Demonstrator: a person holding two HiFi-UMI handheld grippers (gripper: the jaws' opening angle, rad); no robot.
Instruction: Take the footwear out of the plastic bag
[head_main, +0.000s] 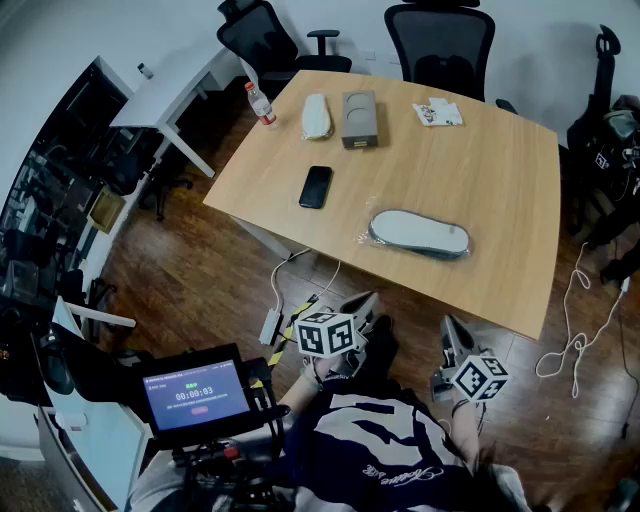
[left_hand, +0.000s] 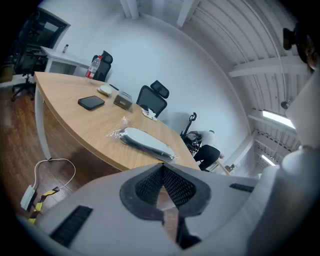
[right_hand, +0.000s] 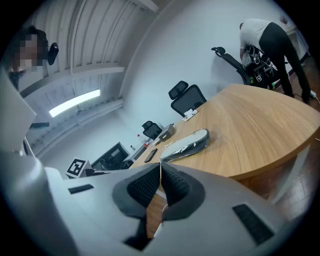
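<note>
Here, left gripper (left_hand: 162, 166): jaws pressed tip to tip with nothing between the pads; in the head view it sits at lower centre, below the table's near edge.
Right gripper (right_hand: 160, 164): jaws likewise closed together and empty; in the head view it sits just right of the left gripper, also short of the table.
Footwear (head_main: 420, 232): one flat piece, pale on top with a dark sole, lying on the table right of centre in the head view, near the front edge; neither gripper touches it.
Plastic bag (head_main: 367, 237): clear and crinkled, wrapped around the footwear (its loose end shows at the footwear's left tip).
Table (head_main: 500, 170): light wood, filling the upper middle of the head view.
Phone (head_main: 315, 186): dark, lying flat to the left of the footwear, well apart from it.
Grey box (head_main: 359, 118): upper left part of the table, with a pale oblong object (head_main: 317, 116) just beside it.
Bottle (head_main: 261, 104): upright at the table's upper left corner, red cap.
Small packet (head_main: 437, 113): at the table's far edge, upper right.
Office chairs (head_main: 440, 40): two black ones along the top of the frame, behind the table.
Floor (head_main: 200, 270): dark wood, with a white cable (head_main: 575, 335) at the right edge.
Screen (head_main: 195, 395): small and lit, lower left.
</note>
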